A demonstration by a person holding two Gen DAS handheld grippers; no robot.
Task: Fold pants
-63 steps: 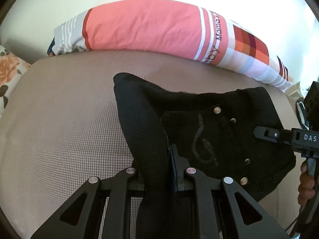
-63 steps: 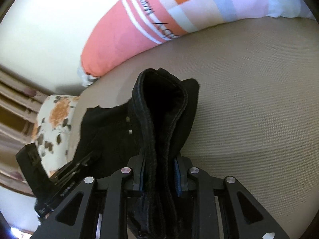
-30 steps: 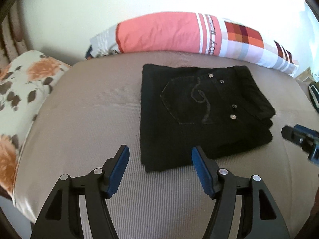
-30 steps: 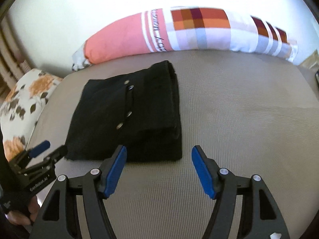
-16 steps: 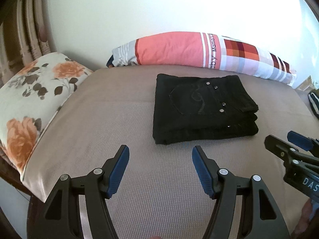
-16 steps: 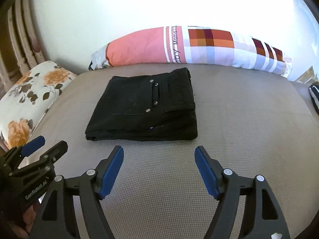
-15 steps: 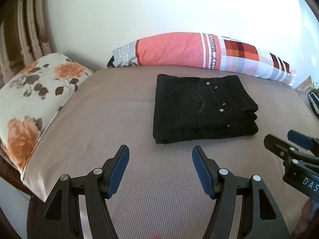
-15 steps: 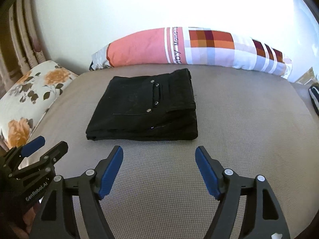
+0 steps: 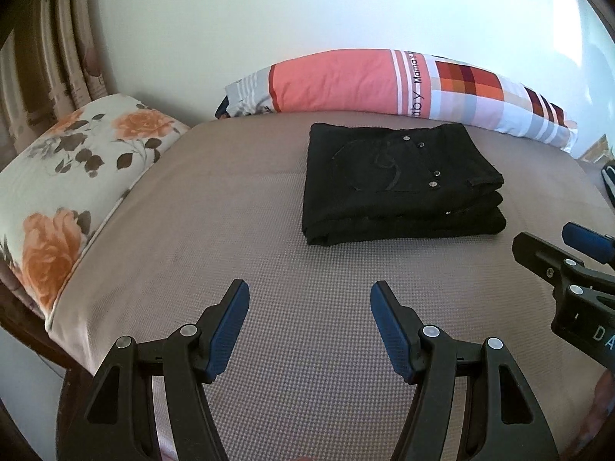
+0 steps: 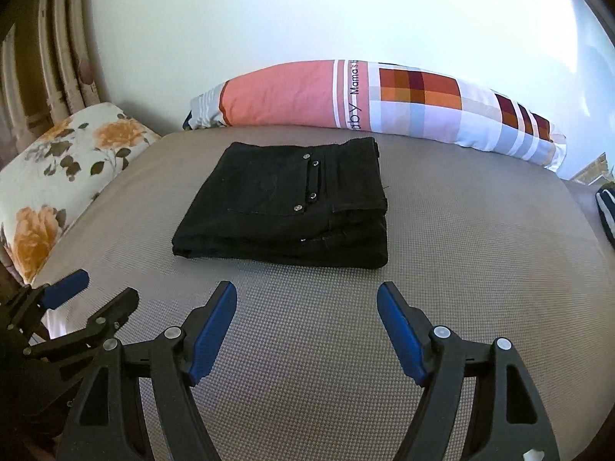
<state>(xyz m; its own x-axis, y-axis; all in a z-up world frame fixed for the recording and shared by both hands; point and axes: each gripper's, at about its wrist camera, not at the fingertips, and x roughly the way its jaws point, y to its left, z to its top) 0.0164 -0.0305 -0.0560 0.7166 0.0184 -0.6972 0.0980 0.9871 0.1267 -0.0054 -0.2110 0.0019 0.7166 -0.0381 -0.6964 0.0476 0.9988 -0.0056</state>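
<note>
The black pants [image 9: 399, 184] lie folded in a neat flat stack on the beige bed [image 9: 230, 230], back pocket and metal studs up; they also show in the right wrist view [image 10: 292, 207]. My left gripper [image 9: 309, 299] is open and empty, held back from the stack's near edge. My right gripper [image 10: 307, 299] is open and empty, also short of the stack. Each gripper shows in the other's view: the right one at the right edge [image 9: 553, 246], the left one at the lower left [image 10: 92, 296].
A long coral and checked pillow [image 9: 384, 84] lies against the wall behind the pants. A floral pillow [image 9: 69, 176] sits at the bed's left edge by the curtains. A dark striped item [image 10: 607, 211] lies at the far right.
Both grippers let go of the pants, opened, and pulled back toward the bed's near side. The folded stack stays flat where it was left.
</note>
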